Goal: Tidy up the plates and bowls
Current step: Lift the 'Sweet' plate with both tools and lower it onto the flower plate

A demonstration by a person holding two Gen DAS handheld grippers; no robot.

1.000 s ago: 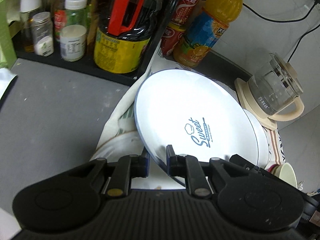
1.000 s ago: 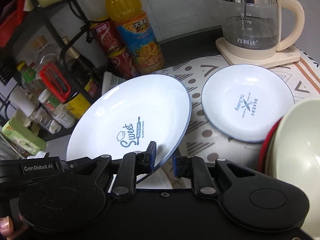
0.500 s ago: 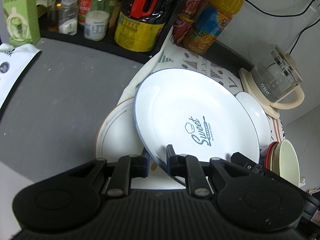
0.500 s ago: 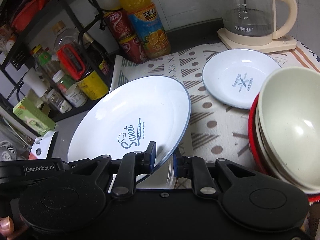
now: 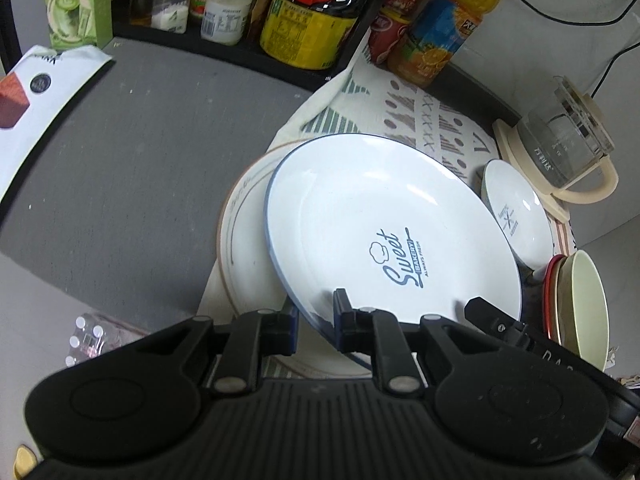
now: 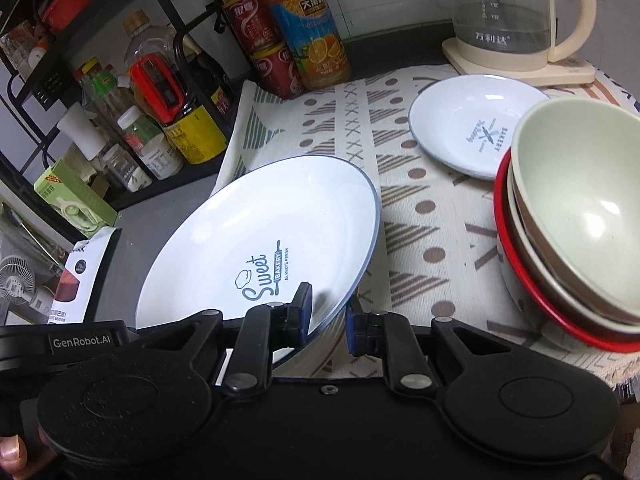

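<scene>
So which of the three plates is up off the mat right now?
The big Sweet Bakery plate, tilted, both grippers clamped on its near rim. The brown-ringed plate lies flat beneath it, and the small Bakery plate sits by the kettle.

Left tool (image 5: 316, 322) and right tool (image 6: 326, 318) both clamped.

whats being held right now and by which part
The large "Sweet Bakery" plate, tilted, gripped at its near rim by both the left gripper and the right gripper, one finger above and one below the edge.
</scene>
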